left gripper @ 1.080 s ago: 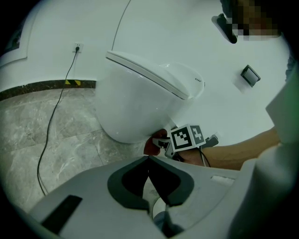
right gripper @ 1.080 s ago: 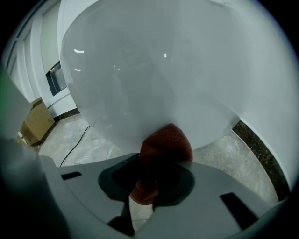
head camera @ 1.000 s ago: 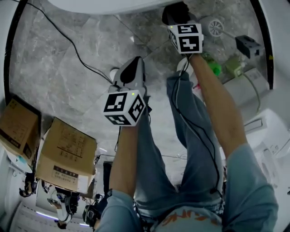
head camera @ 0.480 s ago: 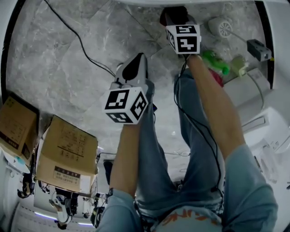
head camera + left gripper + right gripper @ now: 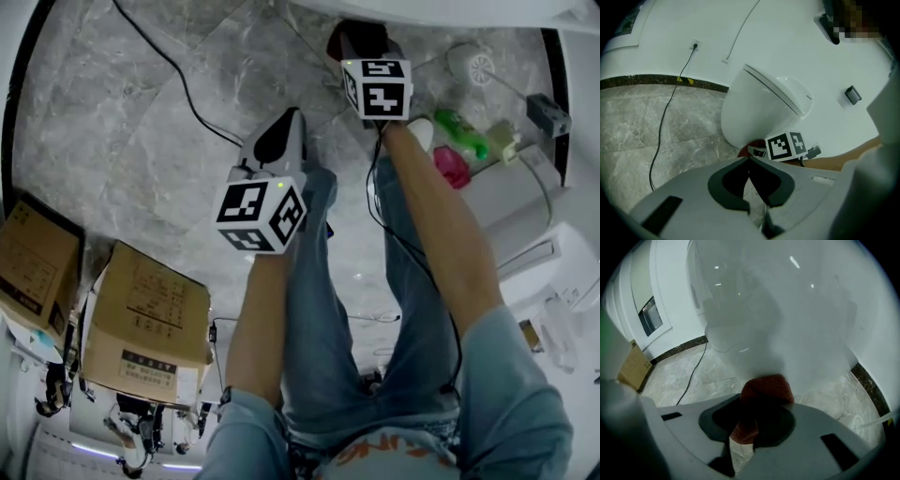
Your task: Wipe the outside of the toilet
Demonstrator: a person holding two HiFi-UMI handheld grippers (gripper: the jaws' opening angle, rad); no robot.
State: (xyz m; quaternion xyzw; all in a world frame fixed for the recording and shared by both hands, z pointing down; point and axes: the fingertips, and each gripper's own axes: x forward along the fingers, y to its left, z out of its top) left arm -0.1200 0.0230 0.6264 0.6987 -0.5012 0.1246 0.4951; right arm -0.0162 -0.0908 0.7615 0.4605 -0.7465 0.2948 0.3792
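Right gripper [image 5: 761, 404]: jaws clamped on a red cloth [image 5: 767, 386], which is pressed flat to the lower outside of the toilet bowl [image 5: 787, 324], far side of the scene, so the cloth takes the contact rather than the jaws. Right arm is stretched far and low. Left gripper [image 5: 749, 162]: jaws together, empty, nearer, clear of the bowl and seemingly idle, with the forearm bent.

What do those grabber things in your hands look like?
The left gripper and right gripper are grey plastic shells with black pads inside. Each carries a white cube printed with black square markers. A thin black cable runs along the right arm. The person wears short blue sleeves and jeans.
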